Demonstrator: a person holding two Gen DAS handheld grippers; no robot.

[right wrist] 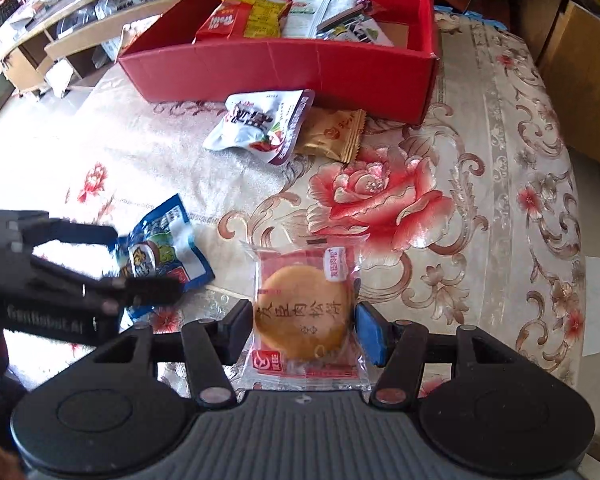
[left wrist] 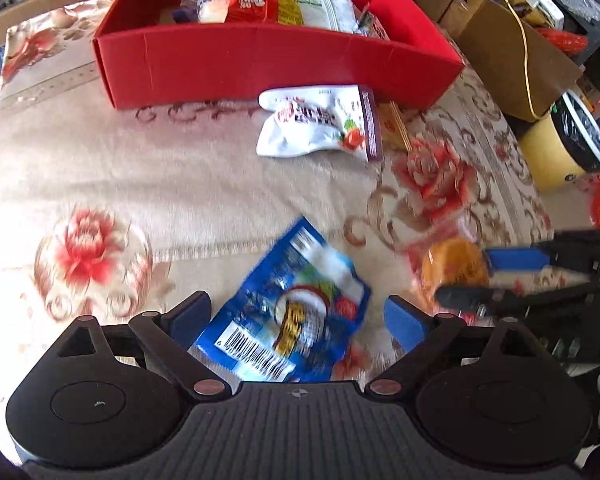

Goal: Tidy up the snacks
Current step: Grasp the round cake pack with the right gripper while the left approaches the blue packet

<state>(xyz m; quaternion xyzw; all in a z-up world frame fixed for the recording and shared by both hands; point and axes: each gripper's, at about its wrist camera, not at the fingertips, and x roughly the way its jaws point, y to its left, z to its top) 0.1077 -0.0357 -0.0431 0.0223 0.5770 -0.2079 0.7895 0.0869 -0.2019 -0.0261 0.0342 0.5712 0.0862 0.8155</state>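
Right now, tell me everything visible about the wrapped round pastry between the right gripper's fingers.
The wrapped round pastry is a flat golden-brown cake with dark Chinese characters, sealed in a clear plastic wrapper with red printing and a white label at one corner. It lies flat on the floral tablecloth, lengthwise between the fingers of the right gripper, whose jaws stand open on either side of the wrapper; whether they touch it is unclear. The blue snack packet lies apart to its left.

A lived-in home room used partly for storage. The bench wears a floral cloth (right wrist: 380, 196) with red peonies, and beside it stand cardboard boxes (left wrist: 512, 56), a lined bin (left wrist: 564, 152) and wooden shelves (right wrist: 40, 44) crowded with household odds and ends.
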